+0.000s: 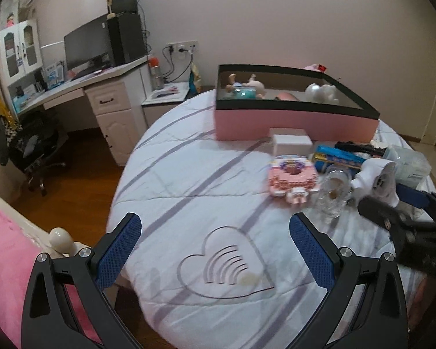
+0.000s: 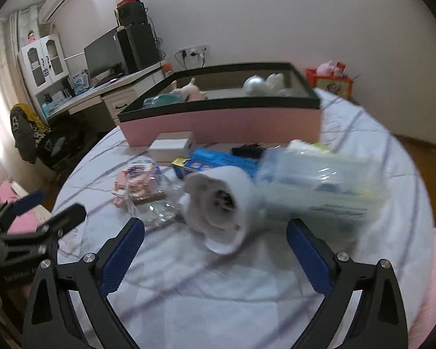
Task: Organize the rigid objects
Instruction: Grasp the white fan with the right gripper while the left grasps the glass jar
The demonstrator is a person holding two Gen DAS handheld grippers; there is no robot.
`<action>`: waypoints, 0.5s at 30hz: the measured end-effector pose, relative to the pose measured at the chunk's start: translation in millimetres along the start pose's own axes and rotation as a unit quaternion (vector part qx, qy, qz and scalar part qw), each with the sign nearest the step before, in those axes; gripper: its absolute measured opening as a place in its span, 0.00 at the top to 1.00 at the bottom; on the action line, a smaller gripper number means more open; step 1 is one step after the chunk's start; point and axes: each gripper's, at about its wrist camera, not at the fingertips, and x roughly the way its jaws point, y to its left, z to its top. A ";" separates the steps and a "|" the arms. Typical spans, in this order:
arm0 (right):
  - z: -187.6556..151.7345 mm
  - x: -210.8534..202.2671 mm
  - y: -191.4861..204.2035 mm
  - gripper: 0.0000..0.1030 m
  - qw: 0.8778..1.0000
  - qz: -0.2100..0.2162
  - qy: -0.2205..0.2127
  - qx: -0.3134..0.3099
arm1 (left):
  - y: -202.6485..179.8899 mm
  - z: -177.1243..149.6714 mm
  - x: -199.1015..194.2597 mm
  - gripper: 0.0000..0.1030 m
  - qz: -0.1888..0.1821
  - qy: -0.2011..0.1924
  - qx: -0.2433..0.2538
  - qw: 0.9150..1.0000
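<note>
The white toy [image 2: 218,203] lies on my bedspread [image 1: 194,174] just ahead of my right gripper [image 2: 215,250], whose jaws stand wide with nothing between them. Around the toy sit a glass [image 1: 332,192], a pink pack [image 1: 290,177], a blue box [image 2: 218,160] and a tissue pack [image 2: 319,186], with the pink bin [image 1: 293,119] behind. My left gripper [image 1: 215,250] hangs wide and empty over the heart print [image 1: 226,264].

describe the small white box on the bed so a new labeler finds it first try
Find the big pink box with the black rim on the quilted bed. Right against the middle of its near wall sits the small white box, plain and cube-like. It is the only unprinted item in the pile: the toy in front is pink and patterned, the carton beside it blue.
</note>
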 end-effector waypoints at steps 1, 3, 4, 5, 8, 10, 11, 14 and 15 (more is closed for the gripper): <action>1.5 3.1 1.5 0.24 1.000 -0.005 0.004 -0.002 | 2.1 -0.9 0.0 0.00 0.001 0.001 -0.003 1.000; 5.1 10.9 4.5 0.33 1.000 -0.026 0.012 -0.009 | 4.4 -2.4 0.3 0.00 -0.004 0.003 -0.005 1.000; 7.1 17.0 5.3 0.34 0.999 -0.034 0.026 -0.015 | 4.4 -3.0 0.6 0.00 -0.006 0.004 -0.005 1.000; 7.9 20.4 5.4 0.34 0.999 -0.036 0.034 -0.018 | 3.5 -3.2 1.4 0.00 -0.009 0.007 -0.003 1.000; 9.1 25.1 3.8 0.35 0.998 -0.036 0.044 -0.022 | -3.4 -3.8 2.7 0.00 -0.020 0.011 0.002 1.000; 6.1 20.1 4.9 0.39 0.998 -0.043 0.038 -0.034 | -9.0 -4.2 2.0 0.00 -0.029 0.011 0.006 0.999; 4.1 16.1 4.1 0.39 0.998 -0.040 0.032 -0.034 | -12.1 -4.7 1.3 0.00 -0.034 0.012 0.009 0.999; -4.5 5.2 -0.3 0.39 0.998 -0.030 0.031 -0.040 | -24.9 -5.8 -0.4 0.00 -0.048 0.014 0.017 0.999; -8.2 1.2 -3.1 0.39 0.998 -0.026 0.033 -0.040 | -28.2 -6.0 -1.2 0.00 -0.054 0.013 0.020 0.998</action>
